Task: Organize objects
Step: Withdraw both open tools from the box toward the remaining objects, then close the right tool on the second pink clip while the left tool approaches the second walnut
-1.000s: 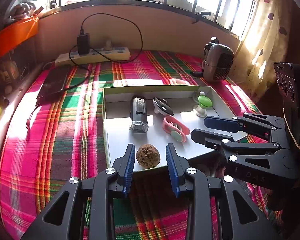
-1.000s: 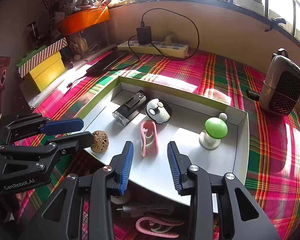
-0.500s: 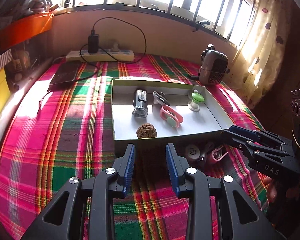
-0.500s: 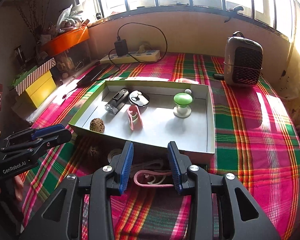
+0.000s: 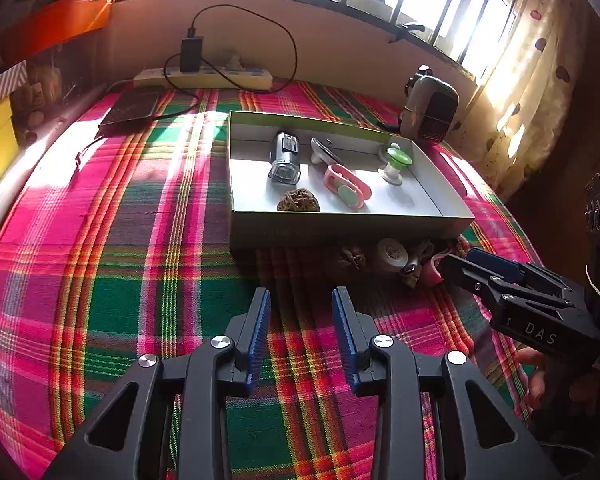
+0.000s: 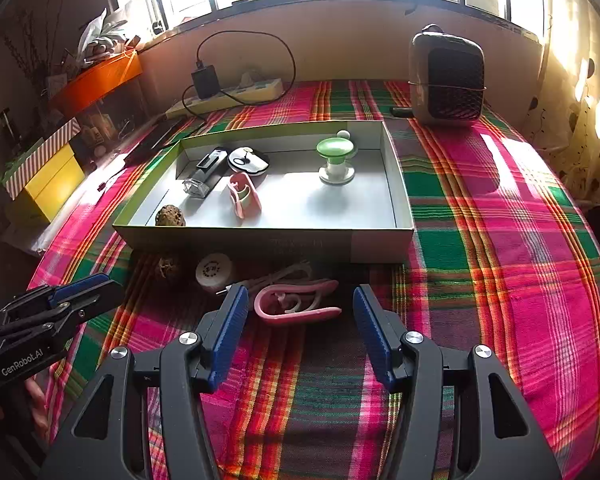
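My shallow box (image 6: 260, 236) lies on the plaid cloth (image 6: 500, 280). Inside it: a brown nut (image 6: 170, 216) at 7 o'clock, a clear-ended black device (image 6: 204, 172) and a black-and-white disc (image 6: 248, 160) at 10 o'clock, a pink clip (image 6: 244, 196) near centre, a green-topped knob (image 6: 336, 156) at 1 o'clock.

Outside, against the near wall of the box: a second nut (image 6: 168, 266), a white round case (image 6: 214, 270), a white cable (image 6: 276, 276) and a pink loop (image 6: 296, 300).

My right gripper (image 6: 298, 312) has just been opening; its jaws stand wide, the pink loop ahead of them, untouched. My left gripper (image 5: 300, 320) is released, holding nothing.

At 12 o'clock: a power strip (image 6: 228, 94), a small heater (image 6: 446, 76), the window.
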A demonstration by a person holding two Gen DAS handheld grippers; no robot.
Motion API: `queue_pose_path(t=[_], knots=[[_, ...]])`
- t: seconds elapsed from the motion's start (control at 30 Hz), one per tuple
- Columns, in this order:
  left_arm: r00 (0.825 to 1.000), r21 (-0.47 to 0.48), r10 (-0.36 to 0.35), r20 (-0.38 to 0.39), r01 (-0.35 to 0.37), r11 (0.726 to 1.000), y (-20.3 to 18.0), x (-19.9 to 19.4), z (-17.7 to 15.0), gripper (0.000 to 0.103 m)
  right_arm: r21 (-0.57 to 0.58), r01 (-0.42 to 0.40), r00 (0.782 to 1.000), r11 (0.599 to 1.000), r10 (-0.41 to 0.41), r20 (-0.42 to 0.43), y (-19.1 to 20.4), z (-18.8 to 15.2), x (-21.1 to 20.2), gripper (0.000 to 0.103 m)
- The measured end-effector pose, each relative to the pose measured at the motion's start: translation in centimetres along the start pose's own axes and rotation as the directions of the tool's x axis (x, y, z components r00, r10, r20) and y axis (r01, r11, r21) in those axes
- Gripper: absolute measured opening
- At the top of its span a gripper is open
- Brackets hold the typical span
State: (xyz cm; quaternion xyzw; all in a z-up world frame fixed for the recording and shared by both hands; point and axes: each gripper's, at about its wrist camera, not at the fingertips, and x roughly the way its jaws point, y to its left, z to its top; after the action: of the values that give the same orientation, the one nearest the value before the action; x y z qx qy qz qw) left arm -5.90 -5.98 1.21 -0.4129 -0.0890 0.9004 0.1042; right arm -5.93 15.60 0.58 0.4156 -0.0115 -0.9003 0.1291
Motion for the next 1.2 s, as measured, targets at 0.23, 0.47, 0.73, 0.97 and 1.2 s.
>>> queue_pose_path(t=[0.23,0.47,0.73,0.97,1.2], knots=[[1.000,0.002,-0.015,-0.017,0.015,1.000,0.0,0.5,-0.1,0.030,0.026,0.060,0.998,0.998,-0.059,-0.033,0.3,0.5,1.4,0.056],[0.999,0.010,-0.029,-0.023,0.029,1.000,-0.1,0.7,0.2,0.030,0.031,0.126,0.991,0.991,-0.125,-0.055,-0.7,-0.1,1.1,0.056],[0.998,0.018,-0.050,-0.036,0.050,0.999,-0.4,1.3,0.5,0.030,0.058,0.188,0.980,0.980,-0.184,-0.069,-2.5,-1.2,0.4,0.056],[0.997,0.025,-0.067,-0.046,0.068,0.997,-1.0,1.7,0.8,0.033,0.064,0.177,0.983,0.982,-0.173,-0.060,-3.2,-1.1,0.3,0.056],[0.996,0.057,-0.056,-0.073,0.060,0.997,-2.3,2.7,1.2,0.036,0.008,0.160,0.986,0.987,-0.159,-0.051,-2.6,-0.7,1.0,0.058]])
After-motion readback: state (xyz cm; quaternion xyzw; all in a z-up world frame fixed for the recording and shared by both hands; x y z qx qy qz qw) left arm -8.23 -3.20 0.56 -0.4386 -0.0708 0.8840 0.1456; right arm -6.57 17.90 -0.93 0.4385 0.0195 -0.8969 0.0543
